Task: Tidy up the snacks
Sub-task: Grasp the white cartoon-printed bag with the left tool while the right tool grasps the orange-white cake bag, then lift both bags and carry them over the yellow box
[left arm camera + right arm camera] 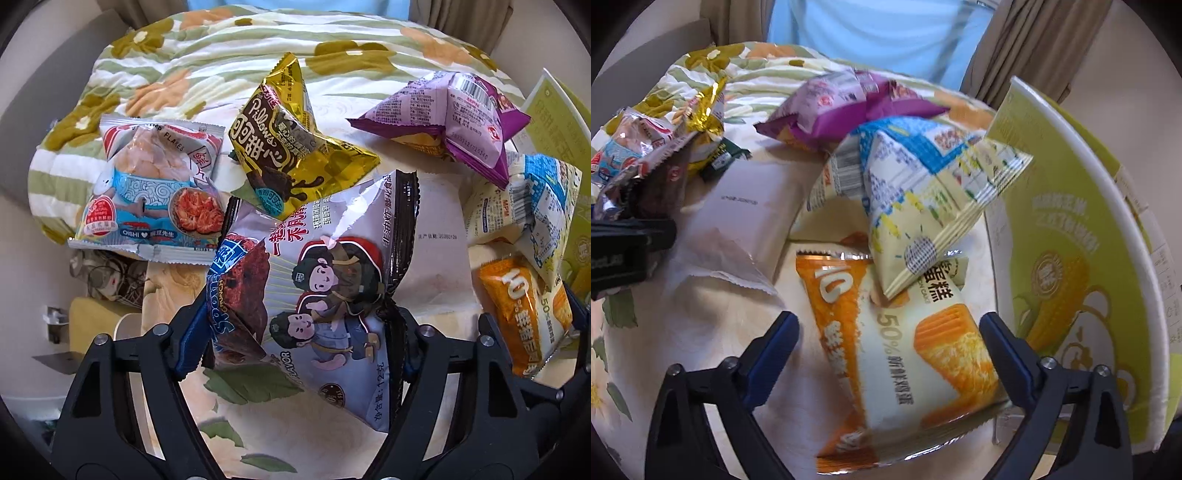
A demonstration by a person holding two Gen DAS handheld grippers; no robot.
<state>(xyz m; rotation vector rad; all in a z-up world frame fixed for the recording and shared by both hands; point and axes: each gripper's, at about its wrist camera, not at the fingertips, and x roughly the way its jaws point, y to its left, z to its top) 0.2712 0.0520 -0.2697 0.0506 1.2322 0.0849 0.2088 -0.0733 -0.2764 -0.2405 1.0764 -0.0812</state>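
Crinkly foil grey snack pouch (325, 291), light and puffy, pinched at mid-sides by left gripper (295, 332); right gripper (888, 343) wide, straddling orange cake packet (905, 354) at 6 o'clock.

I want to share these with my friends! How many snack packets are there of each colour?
Silver-grey packet with cartoon figures: 1
Gold foil chocolate pillow packet: 1
Blue-and-clear shrimp flakes packet: 1
Purple packet: 1
Cream-and-blue patterned packet: 1
Orange-and-cream egg cake packet: 1
Total: 6
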